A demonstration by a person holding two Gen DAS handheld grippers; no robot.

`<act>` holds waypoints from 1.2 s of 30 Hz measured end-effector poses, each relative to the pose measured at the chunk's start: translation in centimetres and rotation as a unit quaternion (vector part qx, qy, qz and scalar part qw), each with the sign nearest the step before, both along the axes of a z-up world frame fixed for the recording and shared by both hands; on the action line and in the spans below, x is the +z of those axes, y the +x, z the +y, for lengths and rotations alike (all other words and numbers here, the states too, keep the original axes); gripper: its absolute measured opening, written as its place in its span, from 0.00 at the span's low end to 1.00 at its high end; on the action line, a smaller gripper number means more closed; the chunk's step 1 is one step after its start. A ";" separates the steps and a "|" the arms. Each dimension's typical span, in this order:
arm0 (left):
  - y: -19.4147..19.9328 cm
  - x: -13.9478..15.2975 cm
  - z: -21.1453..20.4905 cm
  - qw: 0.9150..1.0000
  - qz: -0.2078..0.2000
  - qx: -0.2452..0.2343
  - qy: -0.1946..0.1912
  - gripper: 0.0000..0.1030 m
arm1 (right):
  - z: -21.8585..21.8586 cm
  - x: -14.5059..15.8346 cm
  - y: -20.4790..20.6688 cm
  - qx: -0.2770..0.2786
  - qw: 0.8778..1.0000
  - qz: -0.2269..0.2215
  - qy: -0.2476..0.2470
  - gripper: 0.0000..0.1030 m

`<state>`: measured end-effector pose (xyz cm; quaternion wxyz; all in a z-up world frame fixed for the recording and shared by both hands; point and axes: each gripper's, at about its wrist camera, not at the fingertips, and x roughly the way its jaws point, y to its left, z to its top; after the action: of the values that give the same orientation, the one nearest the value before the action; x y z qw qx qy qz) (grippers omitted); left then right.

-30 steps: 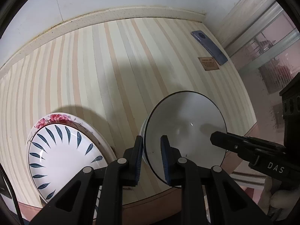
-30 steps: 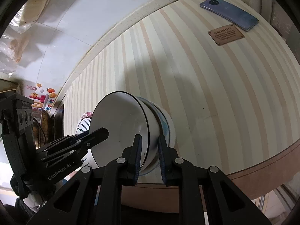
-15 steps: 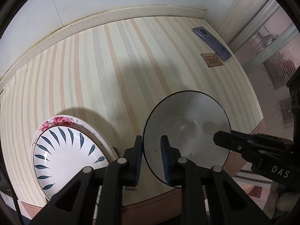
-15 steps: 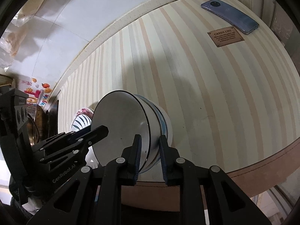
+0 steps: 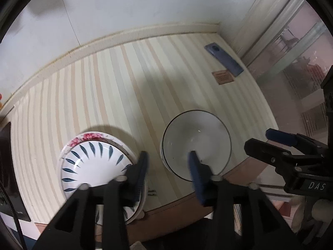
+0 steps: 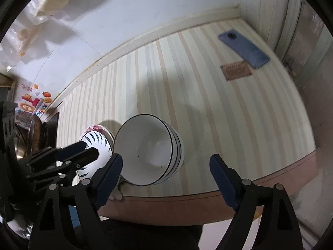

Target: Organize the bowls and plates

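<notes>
A stack of white bowls with dark rims (image 5: 196,139) (image 6: 149,148) stands near the front edge of the striped table (image 5: 116,95). To its left lies a stack of plates, the top one white with blue leaves (image 5: 93,164) (image 6: 97,145), a pink-flowered rim showing beneath. My left gripper (image 5: 168,164) is open and empty, above and in front of the gap between plates and bowls. My right gripper (image 6: 166,166) is open and empty, just in front of the bowls. It also shows in the left wrist view (image 5: 268,141).
A blue phone (image 5: 223,62) (image 6: 243,49) and a small brown plaque (image 5: 222,77) (image 6: 236,69) lie at the table's far right corner. A white wall runs along the back. A glass partition (image 5: 301,73) is on the right. Dark cookware (image 6: 35,133) is at the left.
Both grippers were shut on the top bowl's rim. Both have now opened and pulled back, leaving the bowl on the stack.
</notes>
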<state>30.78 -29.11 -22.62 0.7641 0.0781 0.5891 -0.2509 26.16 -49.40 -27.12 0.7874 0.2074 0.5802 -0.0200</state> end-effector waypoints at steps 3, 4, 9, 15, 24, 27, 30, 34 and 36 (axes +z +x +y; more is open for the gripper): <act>-0.4 1.8 0.9 1.000 -0.012 -0.002 -0.011 0.72 | 0.5 1.9 -0.7 0.002 1.000 -0.010 -0.015 0.91; -0.6 2.2 1.2 1.000 -0.013 -0.003 -0.014 0.73 | 0.7 2.7 -1.0 0.004 1.000 -0.012 -0.022 0.91; -0.9 4.2 2.1 0.999 -0.012 -0.001 -0.035 0.87 | 1.7 5.4 -2.5 0.009 0.999 -0.024 -0.043 0.94; -1.5 6.4 2.7 0.998 -0.024 -0.002 -0.052 0.95 | 2.4 8.7 -3.9 0.011 0.997 -0.048 -0.054 0.95; -0.4 5.6 2.3 0.998 -0.013 0.008 -0.066 0.95 | 1.1 8.8 -4.3 -0.006 0.998 -0.054 -0.033 0.96; 0.6 3.8 1.6 0.998 -0.007 0.011 -0.057 0.95 | 0.3 7.0 -3.8 -0.012 0.999 -0.044 -0.018 0.96; 1.8 1.6 0.8 0.999 0.005 0.013 -0.047 0.95 | -0.6 4.4 -2.9 -0.016 0.999 -0.028 0.003 0.96; 3.4 -1.7 -0.3 0.998 0.037 0.017 -0.037 0.95 | -1.2 0.0 -2.0 -0.010 0.998 -0.001 0.059 0.96; 4.2 -3.6 -0.9 0.998 0.055 0.018 -0.028 0.95 | -1.3 -2.5 -1.6 -0.012 0.996 0.016 0.086 0.96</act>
<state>34.98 -30.02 -26.21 0.7366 0.0320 0.6247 -0.2573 24.55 -50.65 -29.61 0.7572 0.2808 0.5895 0.0166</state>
